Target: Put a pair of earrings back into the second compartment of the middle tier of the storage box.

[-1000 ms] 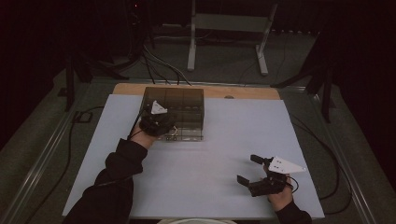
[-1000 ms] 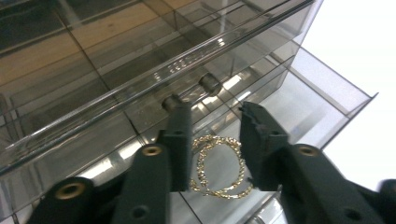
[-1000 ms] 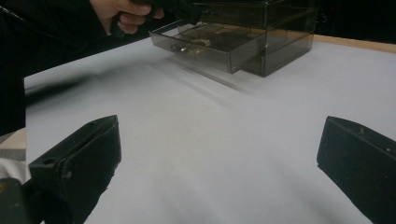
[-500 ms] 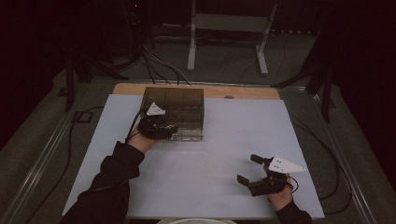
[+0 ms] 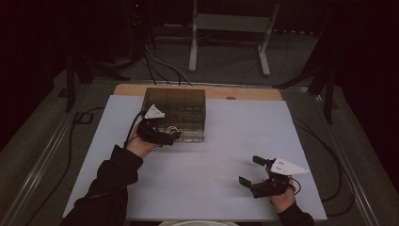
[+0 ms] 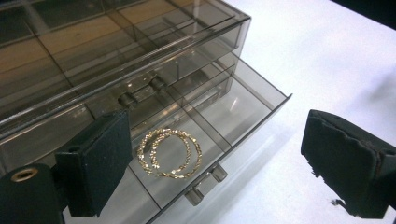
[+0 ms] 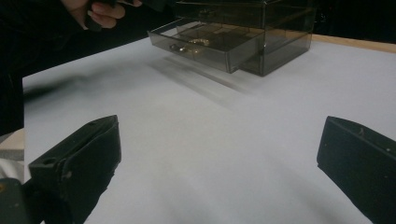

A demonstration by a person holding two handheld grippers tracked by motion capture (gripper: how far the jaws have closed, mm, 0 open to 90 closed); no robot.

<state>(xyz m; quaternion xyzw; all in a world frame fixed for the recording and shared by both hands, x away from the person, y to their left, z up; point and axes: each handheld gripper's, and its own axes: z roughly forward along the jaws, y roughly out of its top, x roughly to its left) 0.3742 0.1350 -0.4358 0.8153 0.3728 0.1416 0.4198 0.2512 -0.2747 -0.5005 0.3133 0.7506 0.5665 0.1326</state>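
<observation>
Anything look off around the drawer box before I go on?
Only the left gripper's right jaw pad: its edge looks chipped and ragged. Otherwise the open bottom drawer sits straight in the smoky box, with two gold hoop earrings overlapping in one compartment.

Looks like a dim recording lab or studio: white-covered tabletop (image 5: 207,188) with a wooden edge, black cables (image 5: 162,66) trailing over a grey floor, a pale metal stand (image 5: 230,28) behind, dark equipment legs (image 5: 70,70) and unlit black surroundings.
</observation>
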